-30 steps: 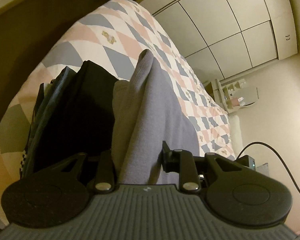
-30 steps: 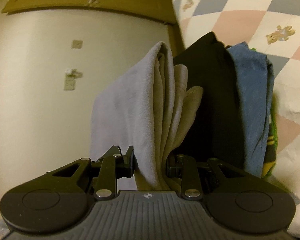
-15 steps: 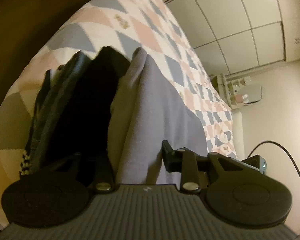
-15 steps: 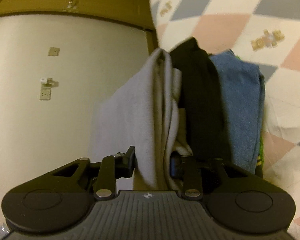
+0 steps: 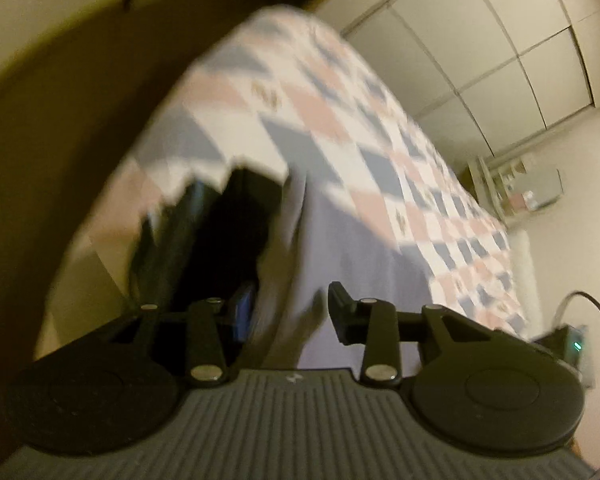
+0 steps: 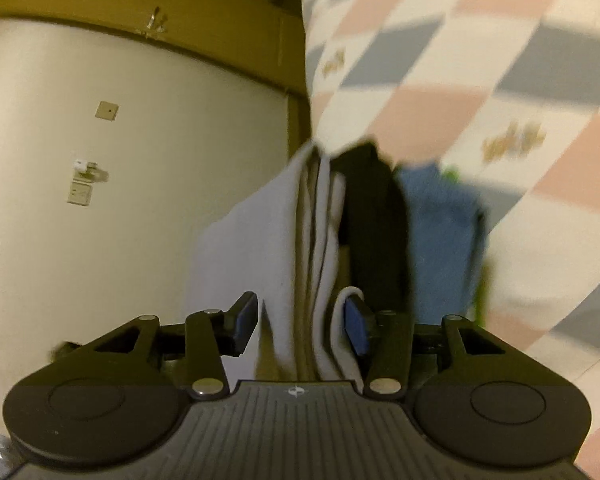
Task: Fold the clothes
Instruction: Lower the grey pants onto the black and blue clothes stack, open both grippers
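- folded grey garment (image 6: 284, 240) sits on the stack of clothes (image 6: 440, 236) on the bed (image 5: 340, 120), long axis running away from both grippers.
- left gripper (image 5: 288, 312) and right gripper (image 6: 300, 320): jaws apart, straddling its near edge.

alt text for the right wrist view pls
The right gripper has its fingers spread on either side of a folded grey garment, atop a stack with black and blue clothes. The stack lies on a checked quilt; the image is motion-blurred.
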The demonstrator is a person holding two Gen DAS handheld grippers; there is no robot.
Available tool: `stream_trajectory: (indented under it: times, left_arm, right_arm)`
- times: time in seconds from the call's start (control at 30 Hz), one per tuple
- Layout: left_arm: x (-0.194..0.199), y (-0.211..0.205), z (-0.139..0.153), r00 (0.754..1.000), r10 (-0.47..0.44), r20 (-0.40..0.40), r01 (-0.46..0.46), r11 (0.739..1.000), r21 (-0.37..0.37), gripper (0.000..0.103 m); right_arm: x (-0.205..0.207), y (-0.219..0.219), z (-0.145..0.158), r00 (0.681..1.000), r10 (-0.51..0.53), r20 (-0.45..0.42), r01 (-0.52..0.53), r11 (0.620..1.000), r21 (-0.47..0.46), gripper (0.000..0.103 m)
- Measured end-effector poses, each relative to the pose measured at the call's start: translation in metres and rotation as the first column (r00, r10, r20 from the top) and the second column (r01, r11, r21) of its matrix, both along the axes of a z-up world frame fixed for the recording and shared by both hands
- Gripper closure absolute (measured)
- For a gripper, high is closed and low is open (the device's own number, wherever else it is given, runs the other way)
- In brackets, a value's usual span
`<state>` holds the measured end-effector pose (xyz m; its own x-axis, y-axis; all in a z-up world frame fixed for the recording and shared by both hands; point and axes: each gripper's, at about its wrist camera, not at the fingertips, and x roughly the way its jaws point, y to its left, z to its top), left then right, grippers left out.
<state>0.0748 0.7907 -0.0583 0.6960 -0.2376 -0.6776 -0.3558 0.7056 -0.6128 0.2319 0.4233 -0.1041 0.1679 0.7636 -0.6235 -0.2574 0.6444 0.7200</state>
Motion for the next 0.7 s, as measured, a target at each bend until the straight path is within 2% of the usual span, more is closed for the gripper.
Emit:
stream_trajectory:
  times: [0.1,0.17,0.23,0.3,0.4,0.5,0.57,0.7]
  left_arm:
    - [0.006,-0.006,0.02,0.998,-0.012,0.054,0.008,0.998,0.068,0.073]
    - [0.02,-0.016,0.023,0.995,-0.073,0.064,0.066,0.992,0.103,0.074]
    - [0.037,-0.023,0.015,0.993,-0.112,0.043,0.107,0.987,0.12,0.078]
    - [0.053,-0.023,0.002,0.993,-0.115,0.03,0.111,0.987,0.115,0.079]
    - [0.071,-0.014,-0.02,0.996,-0.086,0.023,0.083,0.99,0.114,0.08]
    - [0.081,-0.008,-0.041,0.997,-0.082,0.012,0.079,0.988,0.135,0.086]
    - [0.084,-0.005,-0.048,0.997,-0.081,0.012,0.079,0.989,0.127,0.086]
    - [0.069,-0.006,-0.032,0.996,-0.078,0.037,0.071,0.986,0.151,0.089]
  right_arm:
    - [-0.002,-0.006,0.01,0.997,-0.014,0.082,0.017,0.999,-0.045,0.052]
    - [-0.001,0.006,0.014,0.988,0.021,0.155,-0.011,0.998,-0.067,0.058]
    - [-0.001,0.019,0.018,0.972,0.058,0.226,-0.039,0.995,-0.091,0.068]
    - [0.0,0.031,0.022,0.951,0.096,0.295,-0.064,0.991,-0.116,0.073]
    - [0.001,0.05,0.028,0.906,0.154,0.394,-0.099,0.982,-0.158,0.074]
    - [0.007,0.06,0.009,0.893,0.188,0.41,-0.106,0.971,-0.215,0.074]
    - [0.01,0.066,-0.006,0.89,0.206,0.407,-0.107,0.962,-0.252,0.074]
    - [0.014,0.058,-0.017,0.912,0.165,0.377,-0.081,0.97,-0.228,0.072]
